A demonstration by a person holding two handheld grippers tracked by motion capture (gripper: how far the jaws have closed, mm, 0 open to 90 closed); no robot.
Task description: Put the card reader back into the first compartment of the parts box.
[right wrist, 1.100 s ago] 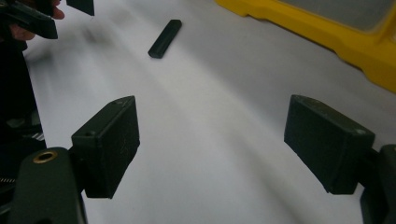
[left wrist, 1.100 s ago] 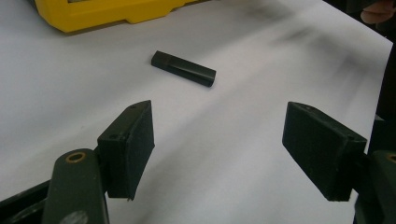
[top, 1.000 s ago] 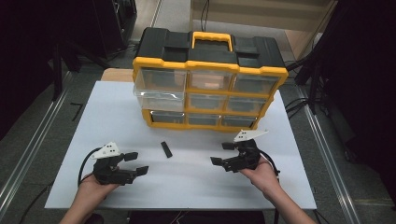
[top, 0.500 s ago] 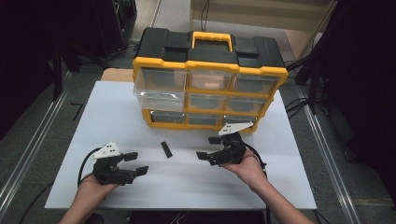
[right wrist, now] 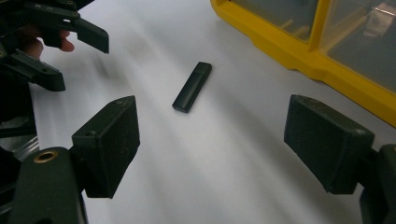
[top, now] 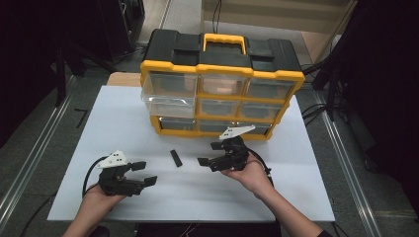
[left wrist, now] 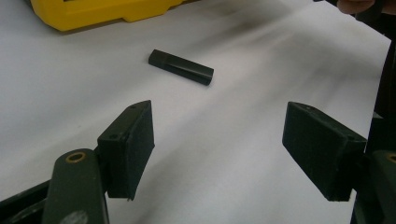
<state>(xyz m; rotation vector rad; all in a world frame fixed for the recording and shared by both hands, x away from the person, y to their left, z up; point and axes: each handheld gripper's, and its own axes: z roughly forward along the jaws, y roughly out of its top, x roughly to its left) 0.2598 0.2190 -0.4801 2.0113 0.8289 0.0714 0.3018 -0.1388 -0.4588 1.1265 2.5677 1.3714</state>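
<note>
Where white board lies matt, slim black stick, perhaps plastic

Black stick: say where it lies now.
In the high view the black stick lies flat on the white table, between both open grippers, just before the yellow organizer.

Black stick, plain matte, no markings, lying on the white tabletop; the tabletop is unpatterned with faint grey shadows. Organizer case near the far edge: yellow frame and dividers, black top, yellow handle, clear see-through drawers showing grey and tan inside. Left gripper all black with a pale grey plate on top and a black cable; its fingers are dark black-green with a brass-coloured rivet. Right gripper likewise black, with a pale grey plate and black fingers. Floor around the tabletop is dark grey, with silver rails along both sides.
</note>
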